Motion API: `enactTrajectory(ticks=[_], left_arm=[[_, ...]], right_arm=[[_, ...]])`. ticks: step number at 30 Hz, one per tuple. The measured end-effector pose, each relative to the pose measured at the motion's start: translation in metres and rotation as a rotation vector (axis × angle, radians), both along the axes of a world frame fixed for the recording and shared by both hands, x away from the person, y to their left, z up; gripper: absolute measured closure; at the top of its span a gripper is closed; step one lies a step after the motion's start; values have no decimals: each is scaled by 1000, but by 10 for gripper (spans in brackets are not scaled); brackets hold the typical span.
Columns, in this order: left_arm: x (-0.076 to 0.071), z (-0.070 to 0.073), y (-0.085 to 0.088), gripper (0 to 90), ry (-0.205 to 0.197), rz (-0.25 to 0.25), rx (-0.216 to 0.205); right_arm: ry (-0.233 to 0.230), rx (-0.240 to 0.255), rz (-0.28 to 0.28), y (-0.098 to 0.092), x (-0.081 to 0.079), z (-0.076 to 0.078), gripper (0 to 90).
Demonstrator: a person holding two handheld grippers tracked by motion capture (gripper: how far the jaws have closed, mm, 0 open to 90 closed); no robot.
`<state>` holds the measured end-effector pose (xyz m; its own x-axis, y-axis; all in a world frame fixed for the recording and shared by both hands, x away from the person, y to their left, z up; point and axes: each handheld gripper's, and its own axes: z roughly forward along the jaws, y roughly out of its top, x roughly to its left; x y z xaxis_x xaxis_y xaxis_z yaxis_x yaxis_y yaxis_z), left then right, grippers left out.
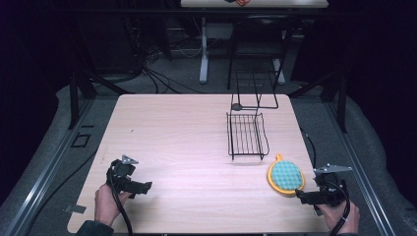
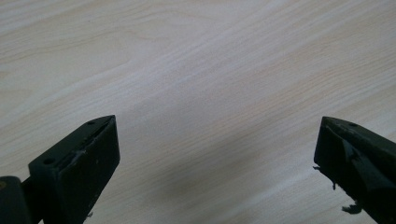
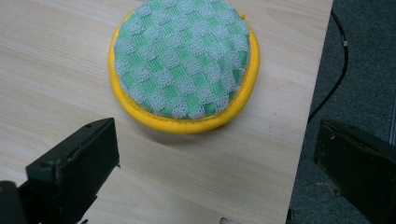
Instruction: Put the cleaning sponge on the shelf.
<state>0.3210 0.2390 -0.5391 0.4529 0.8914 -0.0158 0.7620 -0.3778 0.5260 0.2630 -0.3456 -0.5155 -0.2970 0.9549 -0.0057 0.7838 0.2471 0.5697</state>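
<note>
right now, in the high view, my right hand [image 1: 339,216] sits in the lower right corner of the frame, just past the table's [image 1: 187,137] right edge, with my right gripper [image 1: 301,197] pointing left toward the middle of the frame; its grey plate rides on top and its cable loops back over my wrist; my left hand [image 1: 105,201] sits in the lower left, fist wrapped round the handle, and my left gripper [image 1: 146,187] points right across the wood, lying about level; the two face each other from opposite sides of the frame, well apart.

the scrubber [image 1: 285,177], a round green-checked pad with a yellow rim, lies flat on the table in the lower right of the high view, near my right gripper's tips and just below the wire rack [image 1: 246,135]; in the right gripper view the scrubber [image 3: 184,63] sits in the upper middle of the frame, ahead of my jaws and apart from them; those jaws stand wide with nothing between them, one over the wood at lower left, the other at lower right over the dark floor past the table edge.

in the left gripper view my jaws are spread wide too, at the bottom corners, with bare wood grain between them.
</note>
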Motion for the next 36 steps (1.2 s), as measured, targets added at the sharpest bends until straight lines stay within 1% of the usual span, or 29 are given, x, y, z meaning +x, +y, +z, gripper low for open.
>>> enactTrajectory(ticks=[4,5,7,11,12,14,15,17,18,19,21,23,26,27,28,32,33,36], left_arm=[[1,0,-3,2,-5,-9,-3],[1,0,-3,2,-5,-9,-3],[2,1,-3,2,-6,-11,-1],[3,0,-2,2,-9,-8,-1],[4,1,-3,2,-7,-12,-5],[4,1,-3,2,-3,-18,-2],[4,0,-4,2,-3,-22,-1],[5,0,-4,2,2,-24,-1],[6,0,-4,2,-3,-25,-3],[6,0,-3,2,-2,-23,-4],[6,0,-3,2,-5,-19,-7],[8,0,-3,2,2,-20,-11],[9,0,-4,2,3,-24,-13],[9,0,-5,2,-1,-22,-12],[9,0,-5,2,0,-26,-14],[9,-1,-6,2,5,-29,-13],[10,-1,-6,2,9,-35,-11],[10,-1,-6,2,3,-30,-10]], right_arm=[[5,-9,14,0,2,-1,0],[1,-4,13,0,2,-2,0],[8,11,13,1,2,-3,0],[13,12,15,1,3,-3,0],[5,7,23,1,5,-3,0],[0,12,17,1,5,-3,0],[1,6,21,1,7,-3,0],[-1,9,22,1,10,-3,0],[-1,26,25,3,13,-4,0],[-3,32,24,4,16,-4,0],[-3,30,29,5,18,-5,0],[-7,40,38,8,24,-4,0],[-10,42,43,10,27,-4,0],[-6,35,47,13,32,-5,0],[1,34,48,14,33,-5,0],[7,21,59,15,40,-8,0],[7,22,62,14,45,-10,0],[8,31,58,11,49,-12,0]])
